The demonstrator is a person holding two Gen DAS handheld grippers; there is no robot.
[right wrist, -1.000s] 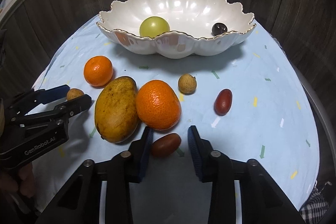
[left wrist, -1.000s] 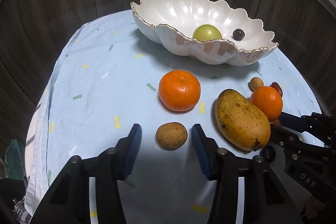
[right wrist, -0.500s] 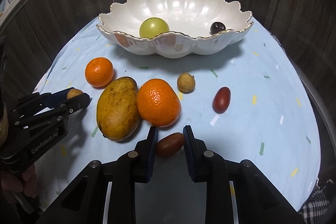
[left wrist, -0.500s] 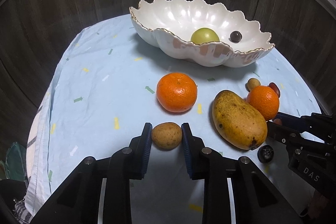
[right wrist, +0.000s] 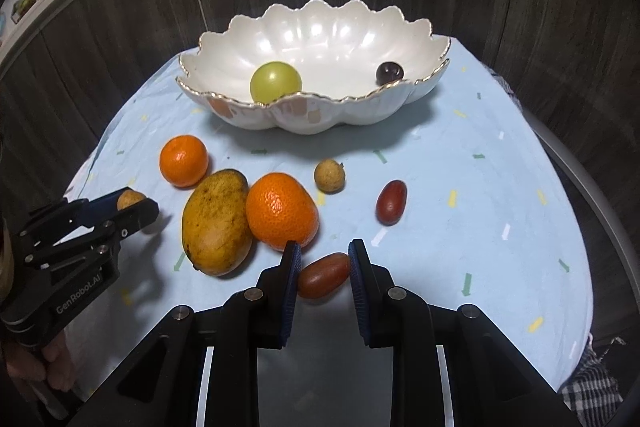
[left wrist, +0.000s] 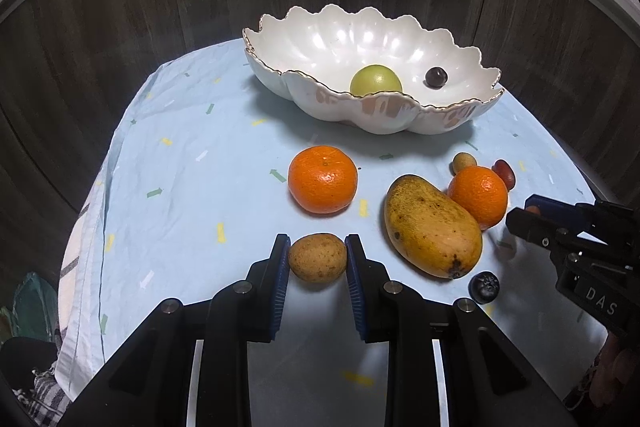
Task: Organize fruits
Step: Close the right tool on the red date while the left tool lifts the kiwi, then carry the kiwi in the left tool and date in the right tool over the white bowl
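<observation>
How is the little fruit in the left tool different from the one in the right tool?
The brown fruit in the left gripper is round, tan and speckled; the red fruit in the right gripper is slimmer, oblong, glossy and dark red. Both are pinched between blue-padded jaws, low over the blue cloth.

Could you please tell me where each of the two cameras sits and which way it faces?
Left wrist: on the left gripper, looking down over its fingers, shut on a small brown speckled fruit; the right gripper shows at right.
Right wrist: on the right gripper, fingers shut on a small reddish oval fruit; the left gripper and a hand show at left.
Both share the white scalloped bowl, yellow-brown mango and light blue cloth.
</observation>
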